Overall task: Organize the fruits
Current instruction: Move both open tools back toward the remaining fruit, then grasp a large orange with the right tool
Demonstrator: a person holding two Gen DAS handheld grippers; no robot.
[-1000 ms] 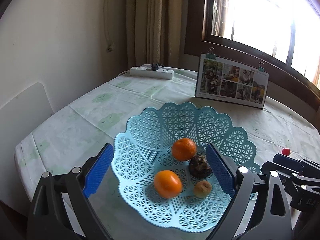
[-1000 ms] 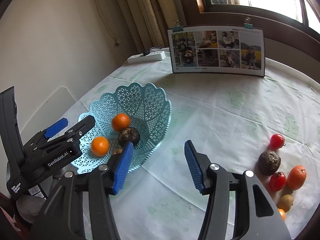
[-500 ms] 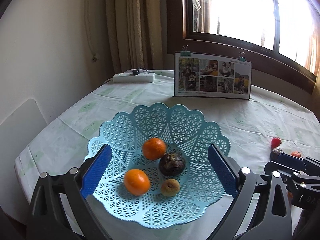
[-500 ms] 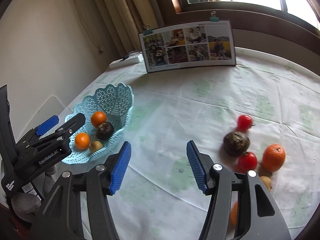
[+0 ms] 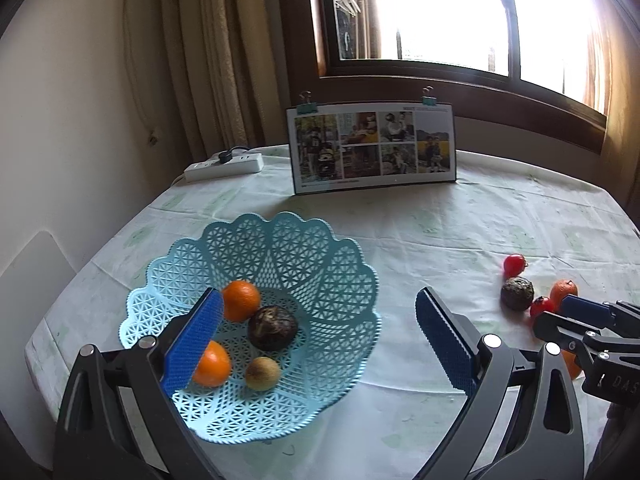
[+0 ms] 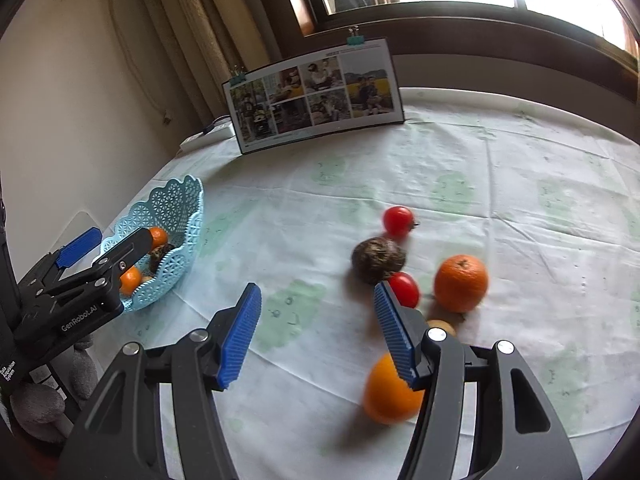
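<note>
A light blue lattice basket [image 5: 320, 264] [image 6: 188, 208] sits on the table's left side. It holds two oranges [image 5: 240, 300], a dark brown fruit [image 5: 273, 328] and a small tan fruit [image 5: 262, 374]. My left gripper [image 5: 318, 338] hovers open over the basket's near rim, empty. Loose fruit lies on the cloth to the right: two red tomatoes [image 6: 398, 220], a dark brown fruit [image 6: 378, 260], an orange [image 6: 461, 283], a nearer orange [image 6: 390, 394] and a small tan fruit [image 6: 440, 326]. My right gripper [image 6: 318, 334] is open, its right finger overlapping the nearer orange.
A photo board [image 5: 374, 148] held by binder clips stands at the back of the table. A white power strip [image 5: 224, 166] lies at the back left. The table carries a pale green-patterned cloth [image 6: 460, 168]. Curtains and a window are behind.
Both grippers have swung rightward. The basket has slid left in both views. The loose fruit pile has come closer and more central in the right wrist view.
</note>
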